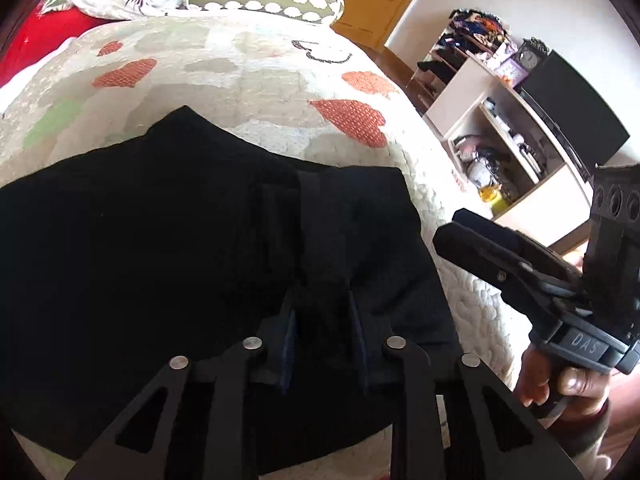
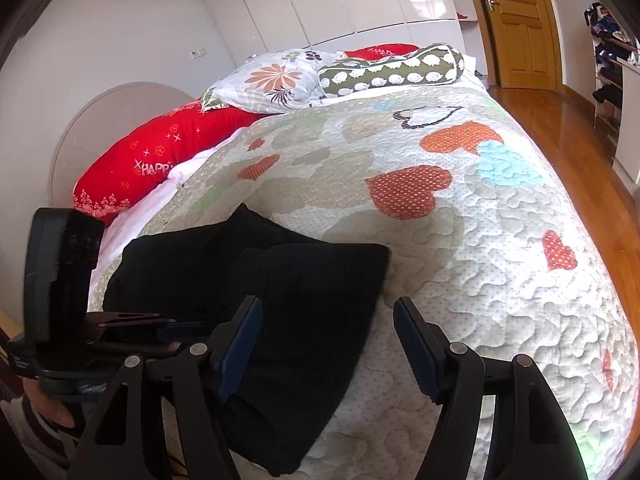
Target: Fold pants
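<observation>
The black pants (image 1: 180,248) lie folded into a thick stack on the quilted bed near its front edge; they also show in the right wrist view (image 2: 288,304). My left gripper (image 1: 322,320) hovers just over the stack, its fingers apart with no cloth pinched that I can see. My right gripper (image 2: 328,340) is wide open and empty, above the stack's right edge and the quilt. It shows in the left wrist view (image 1: 452,232) to the right of the pants. The left gripper shows in the right wrist view (image 2: 120,328), at the pants' left side.
The heart-patterned quilt (image 2: 460,240) covers the bed. Pillows (image 2: 276,80) and a red cushion (image 2: 160,156) lie at the head. A shelf unit (image 1: 500,140) with clutter and a wooden door (image 2: 516,24) stand to the right, beyond wooden floor (image 2: 592,168).
</observation>
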A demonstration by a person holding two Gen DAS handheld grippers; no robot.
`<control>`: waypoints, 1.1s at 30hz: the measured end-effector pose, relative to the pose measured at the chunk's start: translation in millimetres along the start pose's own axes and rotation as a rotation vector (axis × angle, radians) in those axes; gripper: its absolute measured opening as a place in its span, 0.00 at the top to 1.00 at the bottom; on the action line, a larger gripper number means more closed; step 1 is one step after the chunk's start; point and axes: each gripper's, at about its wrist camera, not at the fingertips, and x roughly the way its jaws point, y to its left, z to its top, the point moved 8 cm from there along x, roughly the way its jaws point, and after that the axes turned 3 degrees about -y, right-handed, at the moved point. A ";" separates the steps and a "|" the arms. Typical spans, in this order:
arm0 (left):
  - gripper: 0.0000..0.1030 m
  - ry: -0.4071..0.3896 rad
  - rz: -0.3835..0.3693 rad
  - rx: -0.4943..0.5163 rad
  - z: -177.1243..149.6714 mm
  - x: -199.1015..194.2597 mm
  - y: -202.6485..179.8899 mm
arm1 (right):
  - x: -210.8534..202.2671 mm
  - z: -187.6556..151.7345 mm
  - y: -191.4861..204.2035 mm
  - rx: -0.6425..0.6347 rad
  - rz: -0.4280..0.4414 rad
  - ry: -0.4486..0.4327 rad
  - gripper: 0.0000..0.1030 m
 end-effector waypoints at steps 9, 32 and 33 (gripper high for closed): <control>0.91 -0.080 0.082 -0.031 -15.6 -30.5 17.9 | 32.5 6.4 42.7 -0.148 0.002 0.042 0.55; 0.48 -0.118 0.110 -0.048 1.9 -37.7 16.5 | 22.1 -62.7 50.6 -0.214 -0.053 0.132 0.51; 0.48 -0.102 0.127 -0.042 3.2 -28.1 16.9 | 20.6 -63.3 51.9 -0.225 -0.063 0.121 0.51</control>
